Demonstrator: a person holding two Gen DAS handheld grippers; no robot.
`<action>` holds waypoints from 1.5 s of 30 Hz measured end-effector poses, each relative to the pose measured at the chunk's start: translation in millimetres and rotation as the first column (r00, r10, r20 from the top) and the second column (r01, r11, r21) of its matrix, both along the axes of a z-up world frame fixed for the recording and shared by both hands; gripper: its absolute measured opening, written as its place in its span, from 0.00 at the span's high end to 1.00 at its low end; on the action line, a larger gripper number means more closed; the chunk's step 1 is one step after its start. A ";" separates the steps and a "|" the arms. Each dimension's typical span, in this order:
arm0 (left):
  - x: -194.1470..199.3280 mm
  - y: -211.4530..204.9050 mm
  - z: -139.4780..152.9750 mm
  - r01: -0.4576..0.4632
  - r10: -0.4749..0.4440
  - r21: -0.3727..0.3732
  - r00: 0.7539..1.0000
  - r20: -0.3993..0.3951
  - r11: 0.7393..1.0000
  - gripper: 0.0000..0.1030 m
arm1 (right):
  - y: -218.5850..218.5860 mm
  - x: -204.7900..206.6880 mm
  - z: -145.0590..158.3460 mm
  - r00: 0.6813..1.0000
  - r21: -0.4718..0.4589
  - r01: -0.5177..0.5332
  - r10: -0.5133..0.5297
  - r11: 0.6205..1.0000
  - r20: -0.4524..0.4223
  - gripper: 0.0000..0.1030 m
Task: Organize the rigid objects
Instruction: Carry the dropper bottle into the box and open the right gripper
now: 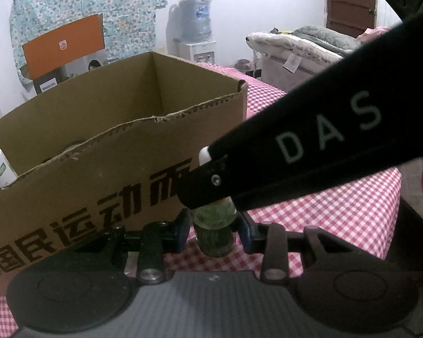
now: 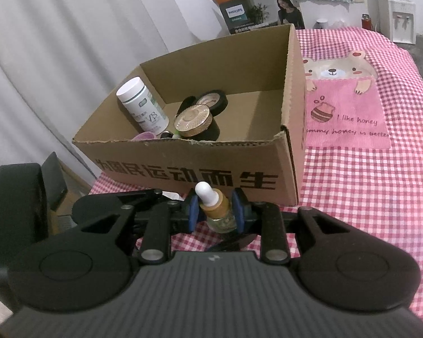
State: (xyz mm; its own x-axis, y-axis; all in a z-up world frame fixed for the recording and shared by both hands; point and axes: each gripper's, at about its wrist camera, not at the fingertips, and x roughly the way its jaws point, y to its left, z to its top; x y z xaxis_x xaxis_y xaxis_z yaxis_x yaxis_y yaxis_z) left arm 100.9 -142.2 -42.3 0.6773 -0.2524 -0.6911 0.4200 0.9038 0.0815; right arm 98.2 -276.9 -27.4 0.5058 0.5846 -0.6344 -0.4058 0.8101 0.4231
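Right wrist view shows the right gripper [image 2: 215, 208] with jaws clamped on the bottle's [image 2: 215, 211] amber collar, while the left gripper [image 1: 213, 232] pinches its glass body lower down. Both hold it just above the counter [image 2: 366, 197], in front of the box [image 2: 200, 174]. Best let one grip go, then lift clear of the torn rim (it looks rough). Small dropper bottle: white bulb, clear glass, greenish contents.

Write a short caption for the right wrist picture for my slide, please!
Right claw pinching a dropper bottle in front of the cardboard box of jars on a pink checked tablecloth.
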 end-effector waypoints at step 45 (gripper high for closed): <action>-40.6 16.8 70.5 -0.022 0.034 -0.086 0.990 0.134 0.996 0.68 | 12.0 -50.2 74.0 0.985 -0.031 -0.047 0.051 0.998 0.168 0.79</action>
